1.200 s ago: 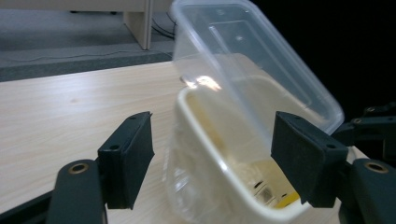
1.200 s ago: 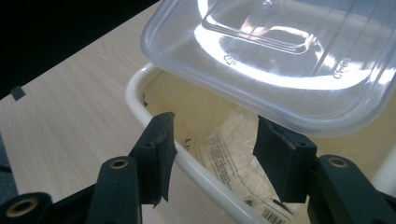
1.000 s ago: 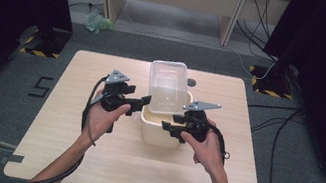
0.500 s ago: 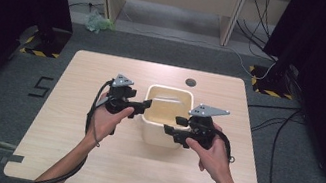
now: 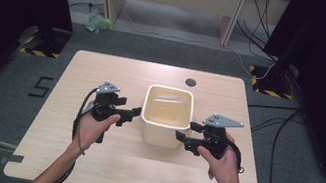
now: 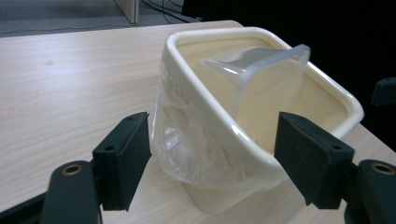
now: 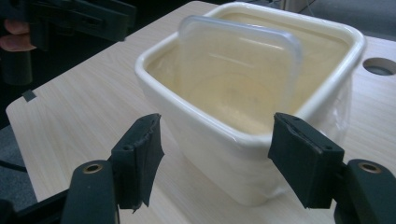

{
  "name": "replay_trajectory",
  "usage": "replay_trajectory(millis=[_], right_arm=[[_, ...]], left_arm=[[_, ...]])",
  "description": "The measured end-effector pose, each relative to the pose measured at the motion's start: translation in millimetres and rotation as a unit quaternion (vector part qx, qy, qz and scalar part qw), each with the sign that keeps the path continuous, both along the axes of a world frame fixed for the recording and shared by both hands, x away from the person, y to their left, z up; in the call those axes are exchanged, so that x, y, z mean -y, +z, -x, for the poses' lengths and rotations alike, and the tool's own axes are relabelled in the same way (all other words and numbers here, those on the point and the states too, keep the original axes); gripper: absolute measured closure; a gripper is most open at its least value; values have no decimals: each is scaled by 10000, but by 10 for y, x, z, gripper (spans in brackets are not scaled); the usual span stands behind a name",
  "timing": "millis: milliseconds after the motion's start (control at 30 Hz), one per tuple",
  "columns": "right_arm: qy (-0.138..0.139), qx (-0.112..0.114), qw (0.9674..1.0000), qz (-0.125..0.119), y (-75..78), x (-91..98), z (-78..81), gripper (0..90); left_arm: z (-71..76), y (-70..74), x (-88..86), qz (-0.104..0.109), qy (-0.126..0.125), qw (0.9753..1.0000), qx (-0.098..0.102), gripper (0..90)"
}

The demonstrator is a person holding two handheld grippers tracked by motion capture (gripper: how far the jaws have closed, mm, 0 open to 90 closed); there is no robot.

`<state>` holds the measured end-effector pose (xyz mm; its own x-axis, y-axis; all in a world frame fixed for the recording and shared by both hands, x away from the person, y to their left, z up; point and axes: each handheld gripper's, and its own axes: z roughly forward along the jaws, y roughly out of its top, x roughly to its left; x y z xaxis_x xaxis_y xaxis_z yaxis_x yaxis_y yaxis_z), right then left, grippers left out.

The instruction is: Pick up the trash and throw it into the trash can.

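A cream plastic bin [image 5: 166, 117] stands upright near the middle of a light wooden table [image 5: 61, 165], a little toward its far edge. Inside it a clear, frosted plastic container [image 7: 233, 70] leans tilted against the inner wall, and a thin clear plastic liner bag [image 6: 182, 140] hangs crumpled down the bin's outside. We hold a two-jaw tool in each hand: our left gripper [image 5: 134, 113] sits just beside the bin's left wall and our right gripper [image 5: 179, 136] just beside its near right corner. On both, the black padded jaws stand wide apart, framing the bin without touching it, and grip nothing. A small dark round hole [image 5: 191, 82] sits in the table near the far edge.

We judge the bin light and fairly stiff, with smooth walls that could slip under the pads (the loose film over them would make that worse). The rolled rim looks like the surest place to take hold, one gripper on each opposite side, since the body seems too wide for a single jaw span. The inner container looks light and thin, likely to shift if the bin tips
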<state>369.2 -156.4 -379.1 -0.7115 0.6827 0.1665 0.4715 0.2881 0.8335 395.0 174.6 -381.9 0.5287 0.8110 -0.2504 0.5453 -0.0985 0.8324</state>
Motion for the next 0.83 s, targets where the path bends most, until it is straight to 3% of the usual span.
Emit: replay_trajectory(millis=[267, 667, 833], right_arm=[[-247, -36, 9996, -163, -162, 252, 97, 295], [-455, -162, 9986, -222, -410, 443, 211, 259], [-508, -212, 9982, -218, -470, 488, 217, 250]], left_arm=[[145, -113, -110, 97, -45, 9999, -56, 245], [319, -321, -204, 101, -84, 9998, -137, 232], [346, -411, -247, 220, -129, 9995, -202, 225]])
